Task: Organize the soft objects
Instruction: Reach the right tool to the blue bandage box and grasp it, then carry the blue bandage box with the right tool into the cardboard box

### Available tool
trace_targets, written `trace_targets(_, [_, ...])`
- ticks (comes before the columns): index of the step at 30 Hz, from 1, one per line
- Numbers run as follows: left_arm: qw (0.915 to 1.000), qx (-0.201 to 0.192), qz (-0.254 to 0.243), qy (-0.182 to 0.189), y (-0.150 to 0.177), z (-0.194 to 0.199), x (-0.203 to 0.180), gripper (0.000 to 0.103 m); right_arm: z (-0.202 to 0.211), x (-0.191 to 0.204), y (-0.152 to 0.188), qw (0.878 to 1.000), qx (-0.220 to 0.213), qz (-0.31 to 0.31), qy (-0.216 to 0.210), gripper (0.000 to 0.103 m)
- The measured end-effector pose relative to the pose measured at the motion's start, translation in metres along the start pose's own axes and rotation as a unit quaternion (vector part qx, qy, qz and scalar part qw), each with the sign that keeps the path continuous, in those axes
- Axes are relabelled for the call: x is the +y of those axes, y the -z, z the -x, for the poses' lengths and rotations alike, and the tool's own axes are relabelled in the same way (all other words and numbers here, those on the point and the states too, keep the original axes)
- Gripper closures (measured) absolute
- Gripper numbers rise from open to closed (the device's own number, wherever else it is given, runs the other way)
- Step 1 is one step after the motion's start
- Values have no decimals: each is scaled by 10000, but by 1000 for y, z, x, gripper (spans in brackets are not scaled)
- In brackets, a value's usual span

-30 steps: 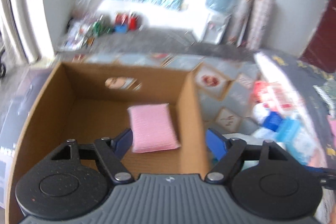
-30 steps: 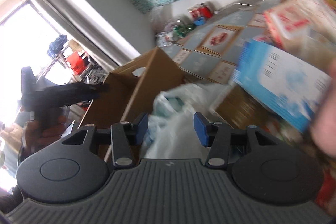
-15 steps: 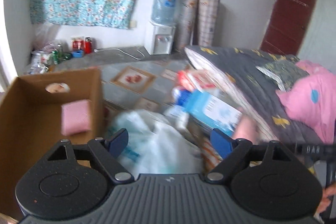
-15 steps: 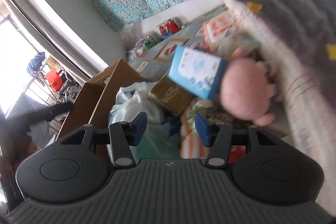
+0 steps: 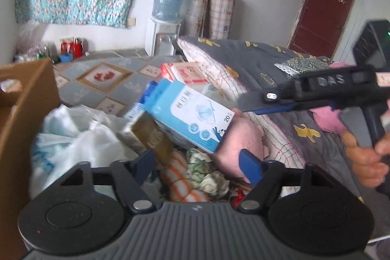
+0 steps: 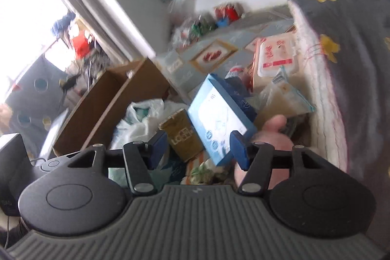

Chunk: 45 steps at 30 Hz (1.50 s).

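Floor clutter beside the grey-quilted bed [image 5: 263,60] is surrounding the pink plush toy [image 5: 240,138]. That toy is lying just ahead of the right gripper [image 6: 198,147], whose half-open jaws have been widening, gripping nothing. Left of the toy, the left gripper [image 5: 198,162] is also half-open, narrowing, empty; the cardboard box [image 5: 26,99] contents are hidden.

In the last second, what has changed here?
The left tongs swung from over the cardboard box to the pile by the bed, their jaws just closing somewhat, nothing gripped. The right tongs neared the blue box, opening, empty. The pile stayed put.

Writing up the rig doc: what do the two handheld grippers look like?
Both alike: left gripper and right gripper have a ribbed grey body, two black round discs, black linkage arms with silver pivots and blue finger pads. The right one's black pistol handle reads "DAS".
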<state>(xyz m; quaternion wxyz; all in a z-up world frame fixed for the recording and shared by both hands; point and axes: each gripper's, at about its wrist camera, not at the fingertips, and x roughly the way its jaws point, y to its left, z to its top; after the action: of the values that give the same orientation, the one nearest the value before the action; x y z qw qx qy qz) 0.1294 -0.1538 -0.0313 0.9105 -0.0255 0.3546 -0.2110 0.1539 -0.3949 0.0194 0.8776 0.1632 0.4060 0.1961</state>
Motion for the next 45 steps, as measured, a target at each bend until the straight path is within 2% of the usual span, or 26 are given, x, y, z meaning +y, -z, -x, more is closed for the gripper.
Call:
trace_targets(6, [9990, 377, 221, 129, -3, -43, 2, 46, -47, -8, -20, 9989, 258, 355, 153, 46])
trace_targets(10, [9979, 568, 277, 126, -9, -65, 5, 46, -65, -17, -30, 9982, 349, 402, 270, 46])
trace_targets(17, [9964, 739, 400, 143, -14, -86, 10, 46, -82, -27, -34, 9981, 551, 268, -5, 47])
trace_targets(19, [9956, 807, 469, 109, -15, -92, 11, 45, -84, -26, -32, 9982, 547, 258, -48, 48])
trace_targets(21, [9947, 838, 589, 90, -15, -95, 15, 45, -83, -25, -30, 9984, 506, 247, -110, 57])
trace_targets(24, [9939, 821, 722, 124, -19, -97, 16, 45, -80, -21, -26, 9986, 433, 267, -116, 64])
trace_targets(30, [9946, 670, 776, 161, -24, -84, 16, 45, -64, -13, -25, 9996, 198, 179, -44, 71])
trace_targets(33, [9950, 609, 769, 199, -30, -71, 14, 45, -51, -6, -25, 9999, 44, 114, -37, 72])
trace_targets(45, [9986, 72, 484, 206, -42, 12, -4, 45, 21, 57, -22, 9983, -525, 56, -250, 72])
